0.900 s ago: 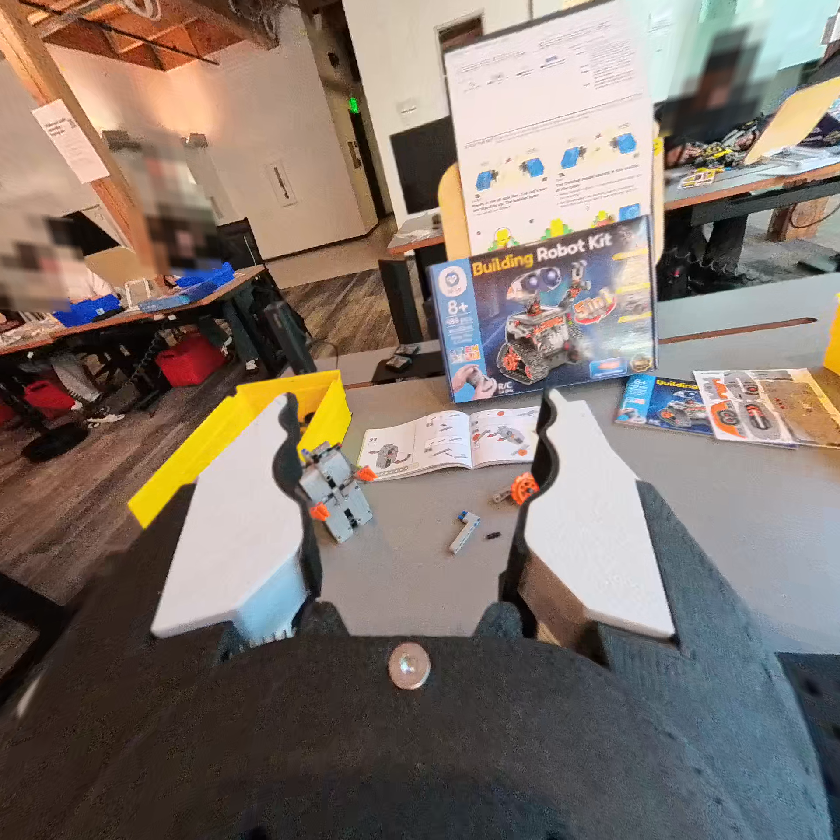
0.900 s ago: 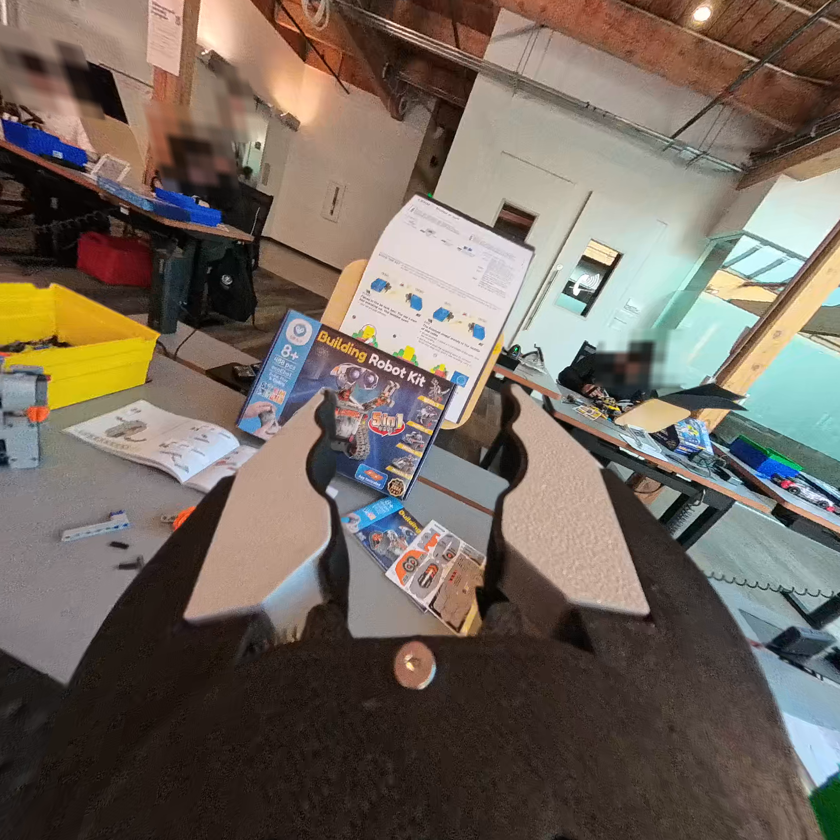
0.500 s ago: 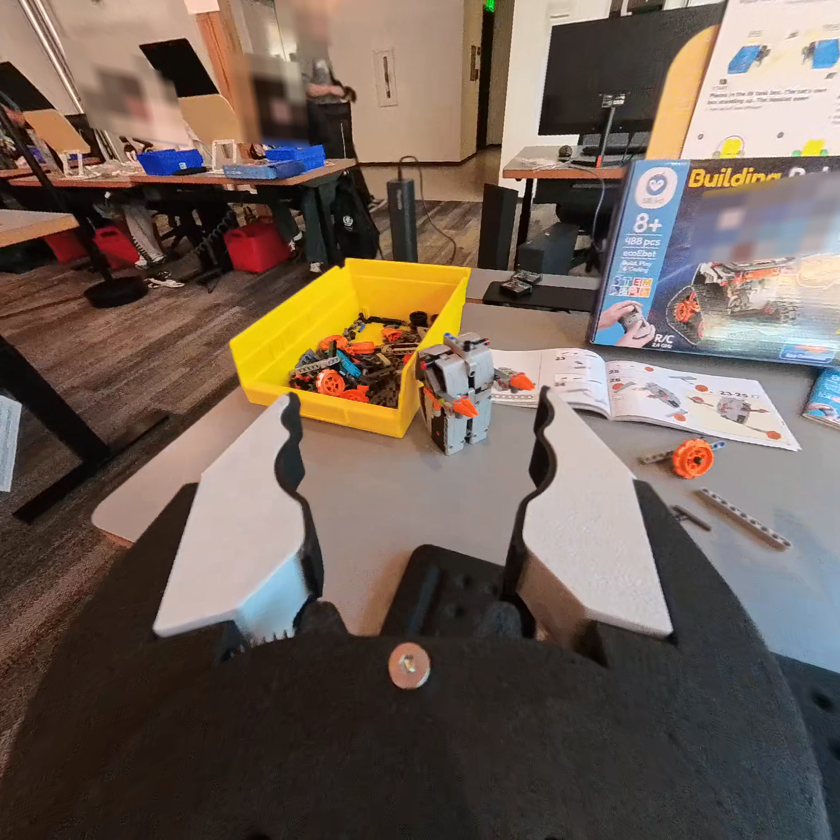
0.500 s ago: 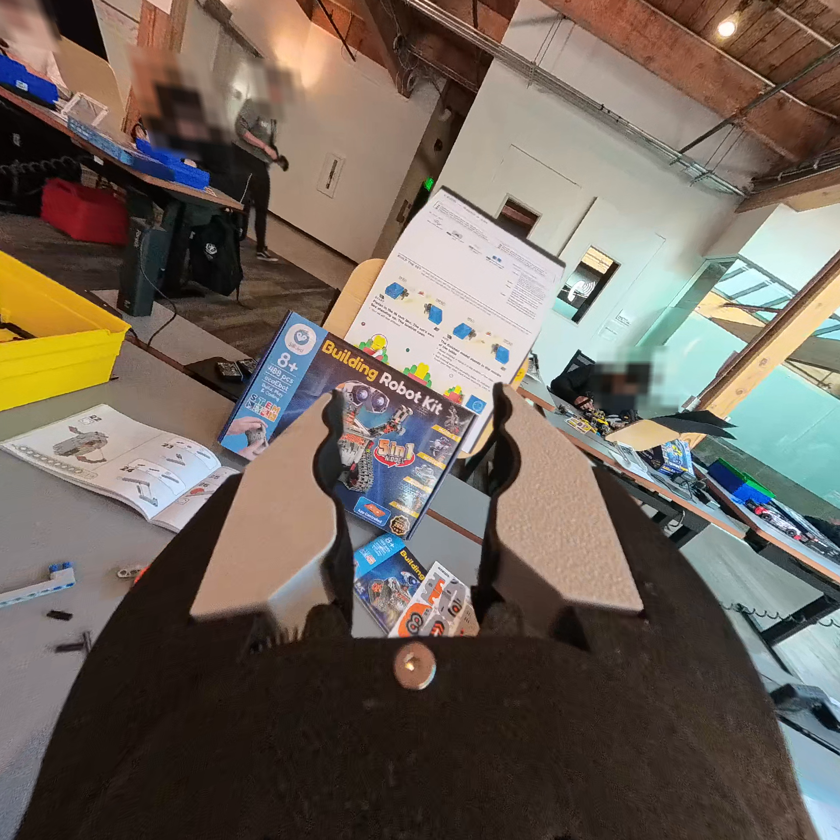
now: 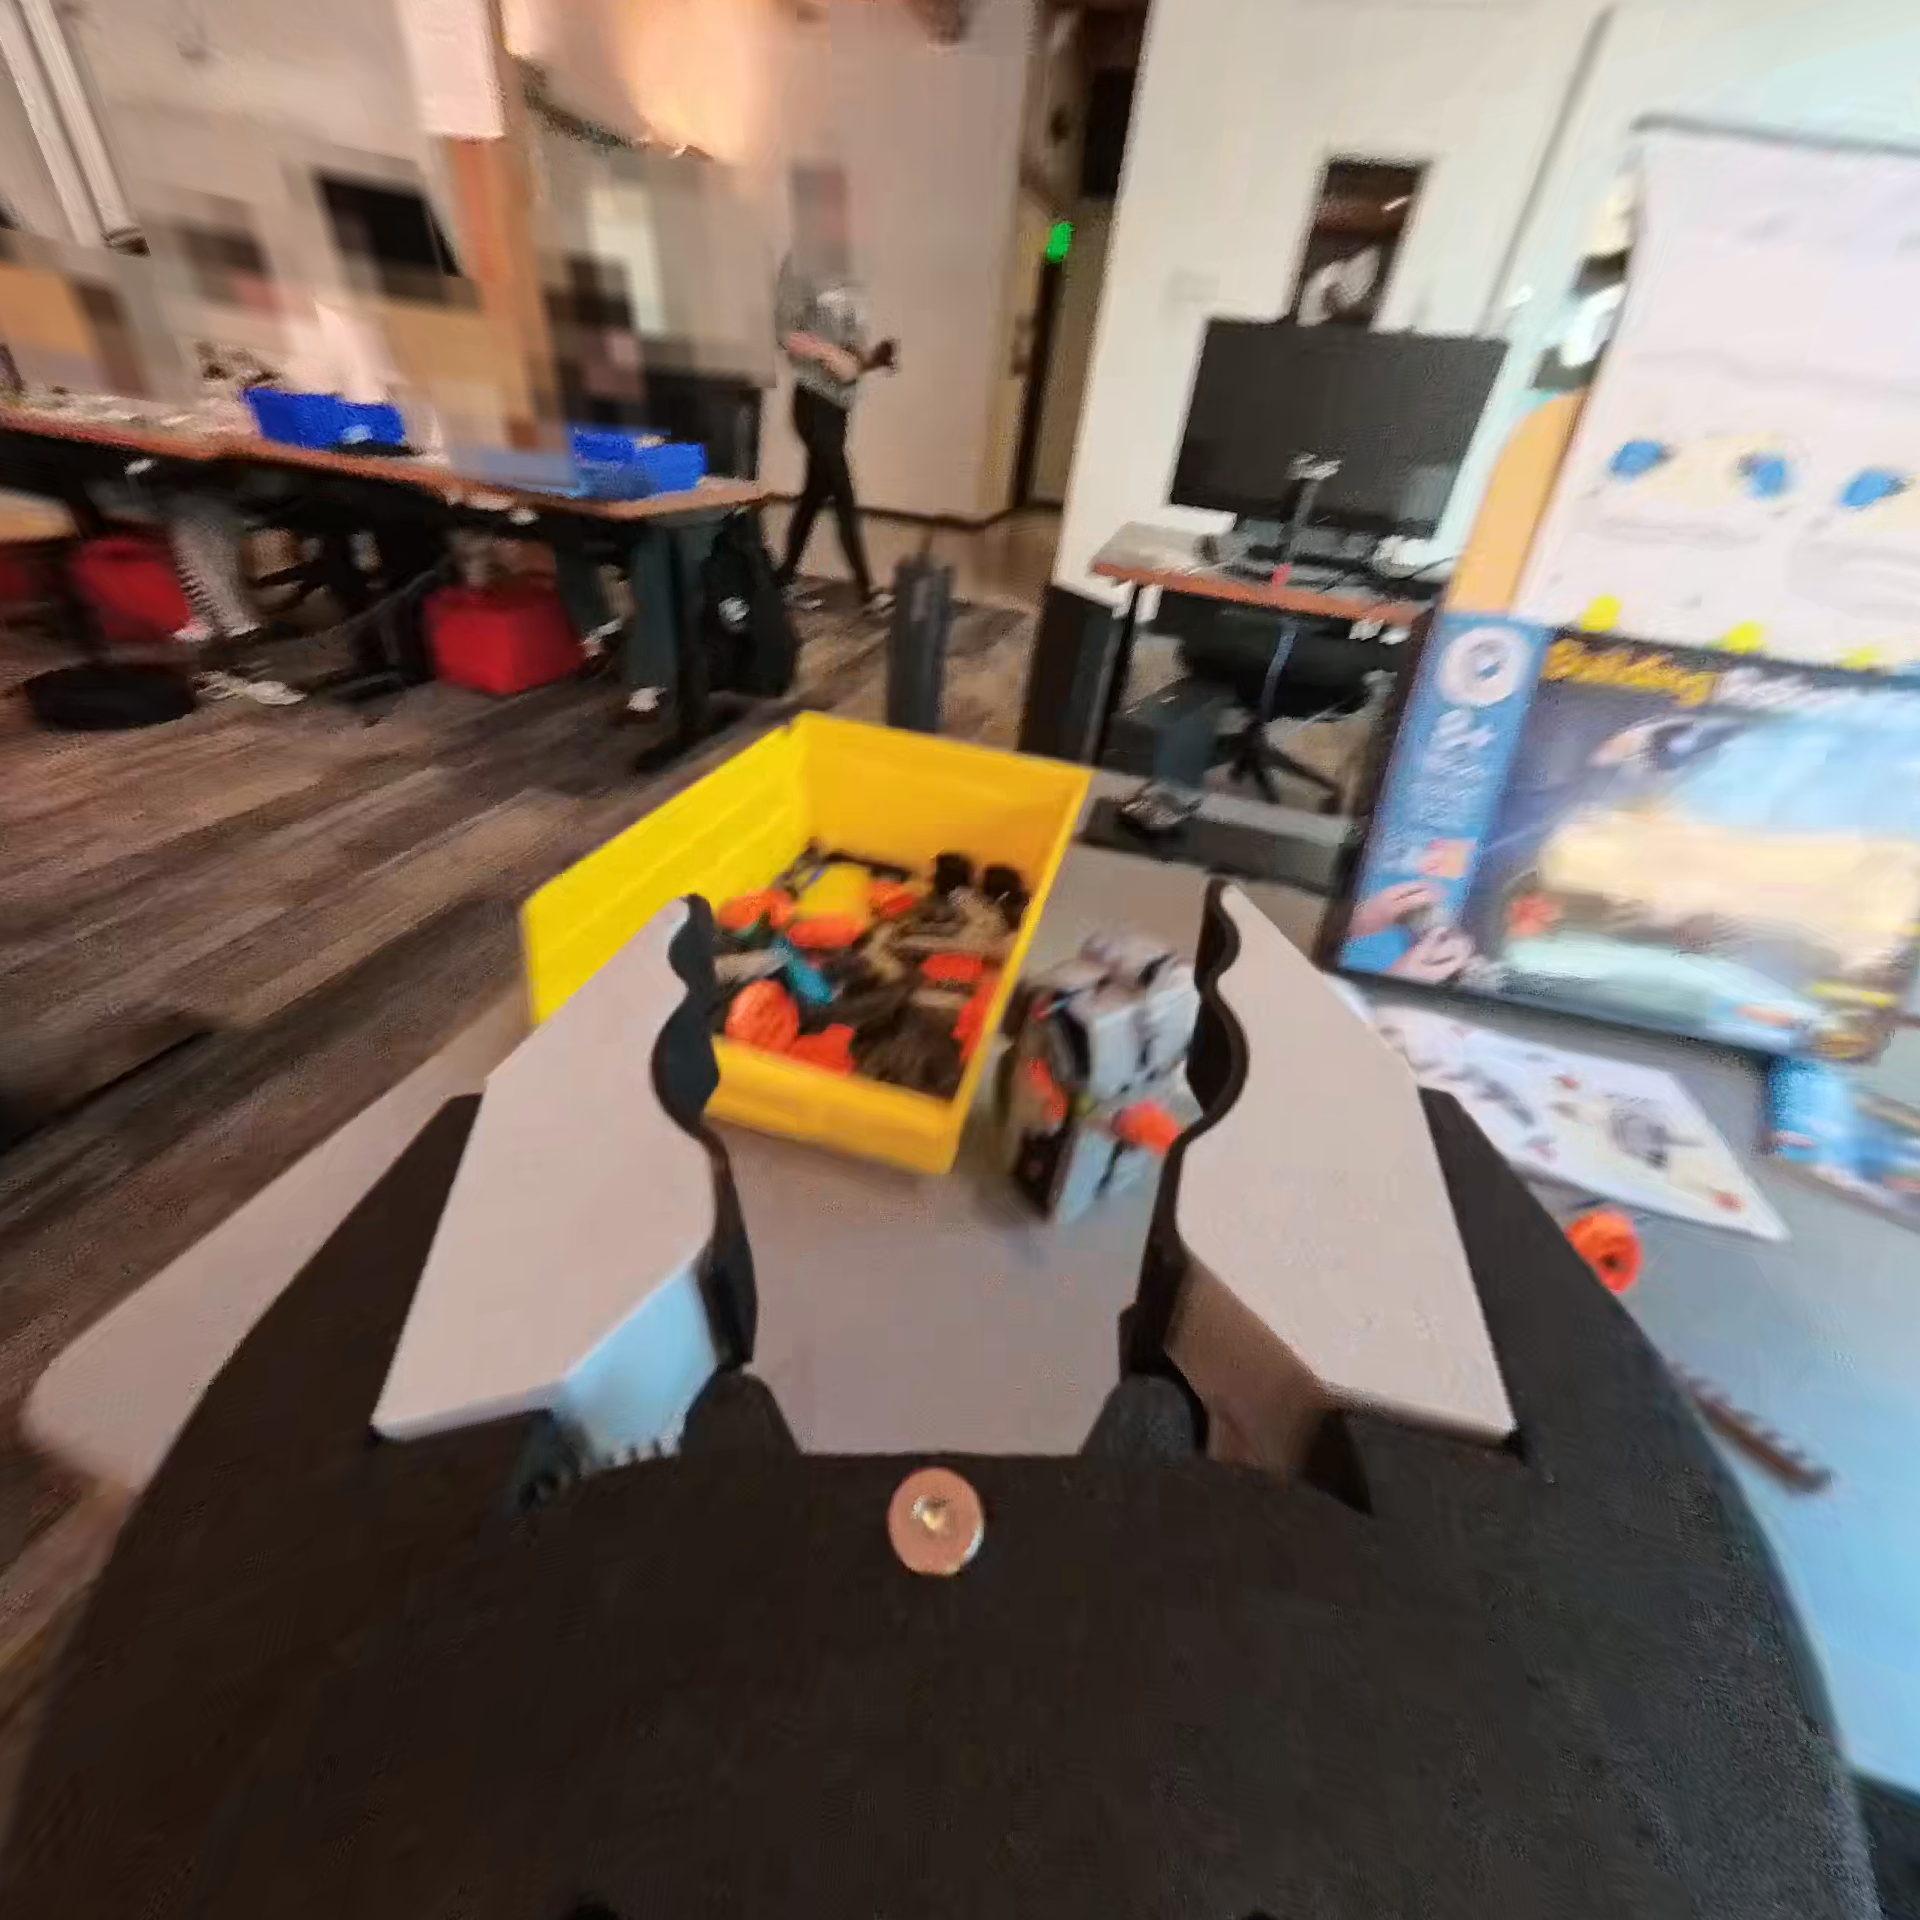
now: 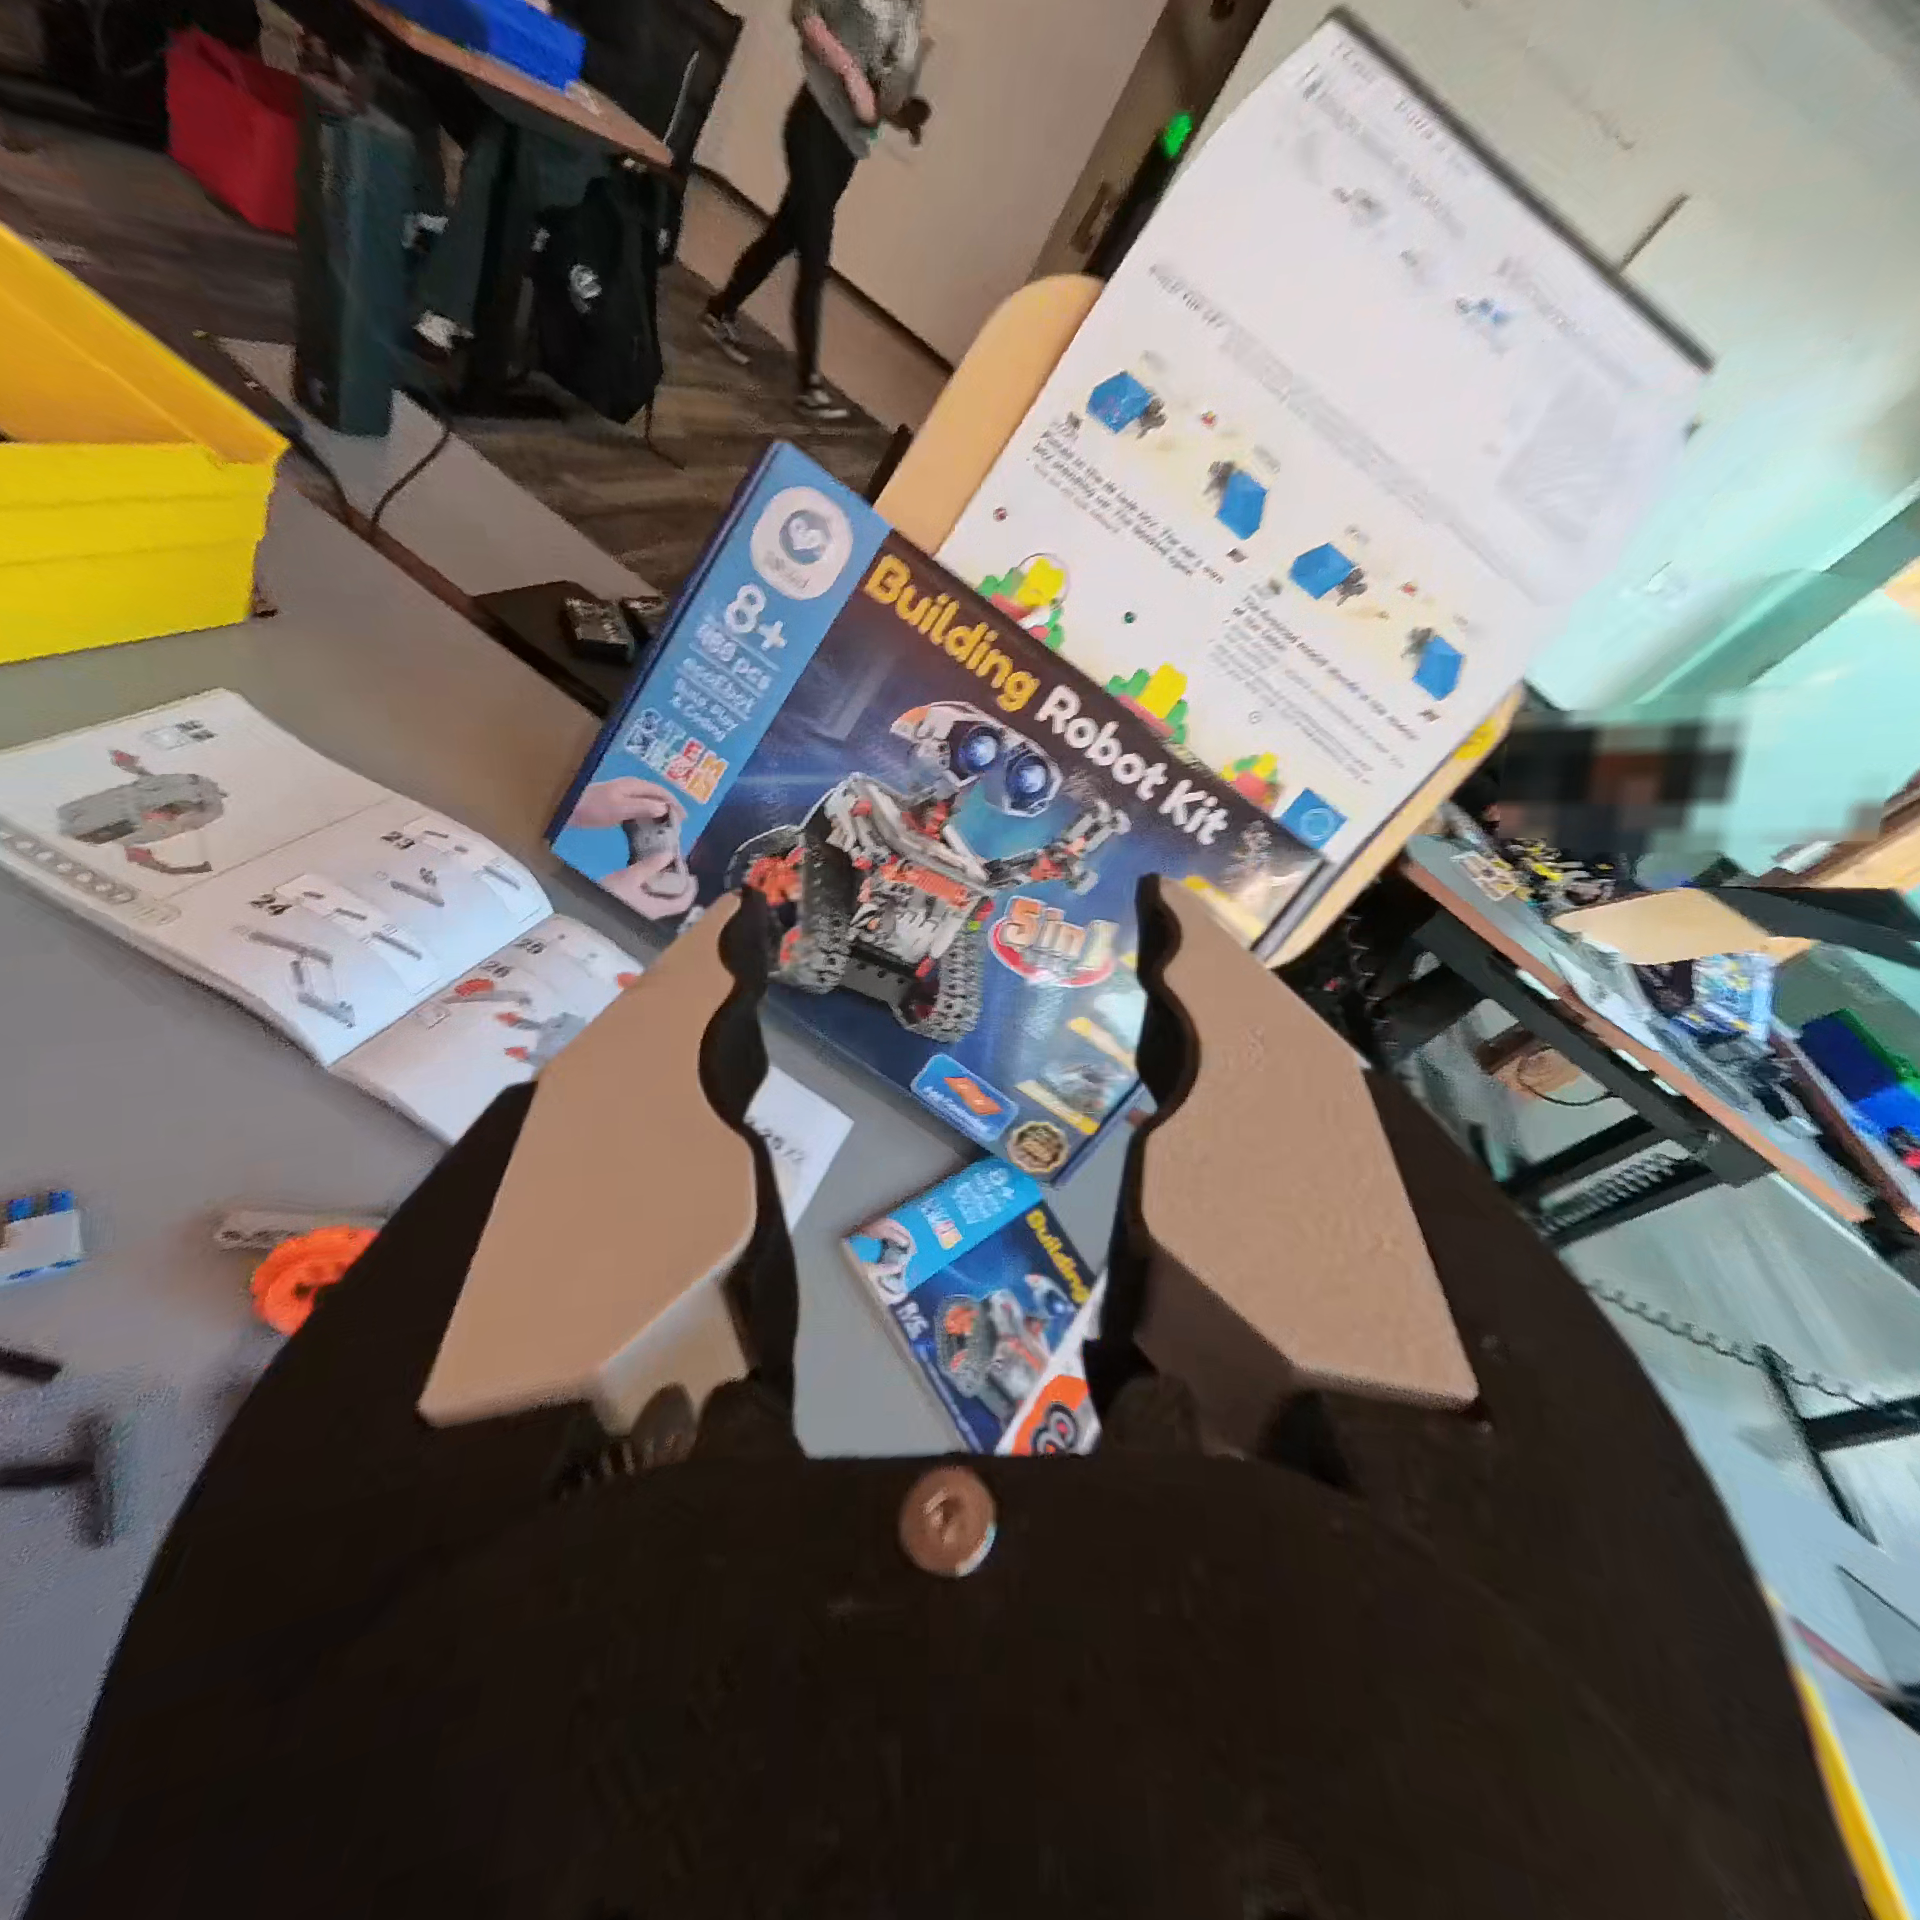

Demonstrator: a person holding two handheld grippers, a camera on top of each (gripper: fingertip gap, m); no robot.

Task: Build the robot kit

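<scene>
My left gripper (image 5: 951, 940) is open and empty above the grey table (image 5: 925, 1309). Just beyond its fingertips stands a yellow bin (image 5: 914, 790) of orange, black and blue building parts. A grey block assembly with orange pins (image 5: 1101, 1070) stands beside the bin, close to my right fingertip. My right gripper (image 6: 940, 914) is open and empty, pointing at the upright blue kit box (image 6: 935, 790). A small blue booklet (image 6: 966, 1288) lies on the table between its fingers.
An open instruction manual (image 6: 281, 894) lies left of the box; it also shows in the left wrist view (image 5: 1558, 1122). An orange wheel (image 6: 301, 1273), a blue-tipped beam (image 6: 36, 1236) and small black pins lie loose. A white instruction board (image 6: 1351, 436) stands behind the box. A person (image 5: 831, 436) walks in the background.
My left gripper has swung left from the manual toward the yellow bin and moved closer to it. My right gripper has tilted down toward the kit box and booklet. Both stayed open.
</scene>
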